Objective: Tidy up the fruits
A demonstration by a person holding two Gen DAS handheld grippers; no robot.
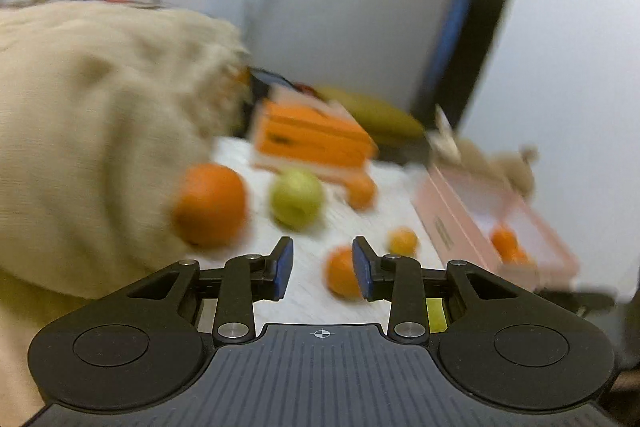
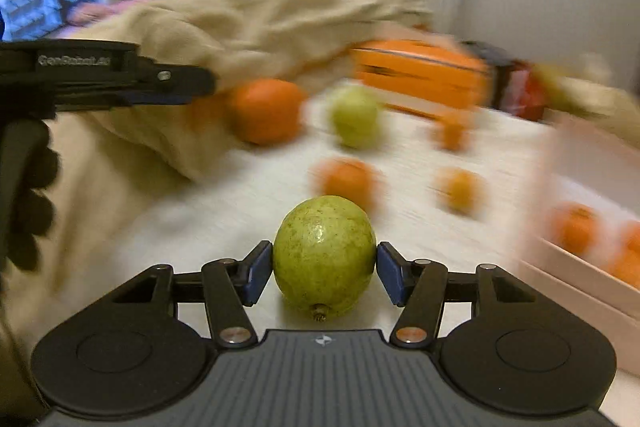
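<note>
Motion blur smears nearly everything beyond our grippers. Our right gripper [image 2: 324,269] is clenched on a green guava [image 2: 324,257], both pads pressing its sides, over the tabletop's [image 2: 224,223] near edge. Our left gripper [image 1: 322,273] stands released with nothing between its jaws. A beige cloth [image 1: 88,131] hides the tabletop's left side, crowding a large orange [image 1: 210,205]; the pink box [image 1: 460,223] at the right edge, holding oranges [image 2: 576,229], is cut off.

Soft indoor light; heavy motion blur beyond sharp foreground; fisheye-bent edges.
</note>
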